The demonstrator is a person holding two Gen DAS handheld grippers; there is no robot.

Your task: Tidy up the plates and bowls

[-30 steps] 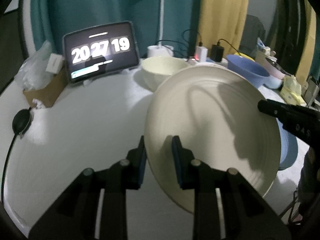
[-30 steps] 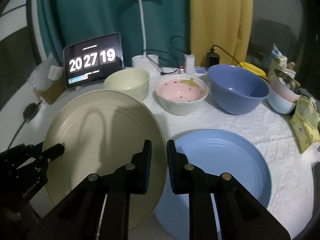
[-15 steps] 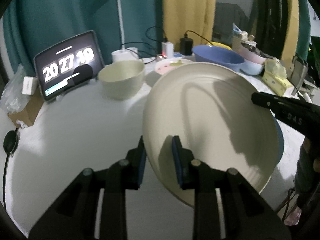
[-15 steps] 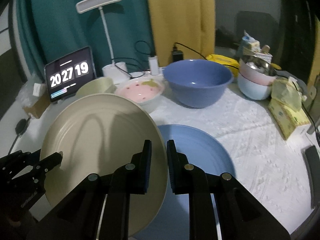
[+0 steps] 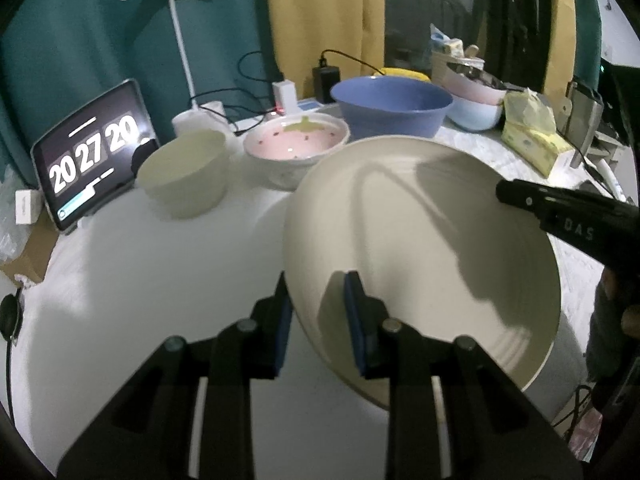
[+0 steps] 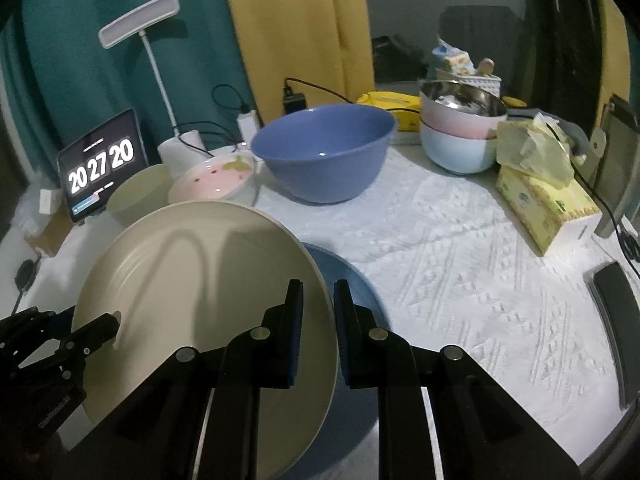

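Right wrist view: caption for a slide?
Both grippers carry a cream plate over the blue plate.

cream plate, blue plate, pink strawberry-patterned bowl.

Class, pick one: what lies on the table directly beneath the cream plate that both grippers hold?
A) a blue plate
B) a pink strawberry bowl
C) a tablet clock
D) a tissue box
A: in the right wrist view a blue plate shows under the cream plate.

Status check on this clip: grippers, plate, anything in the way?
Left gripper and right gripper both clamped on cream plate, opposite rims. Plate held tilted above blue plate. Blue bowl and strawberry bowl stand beyond.
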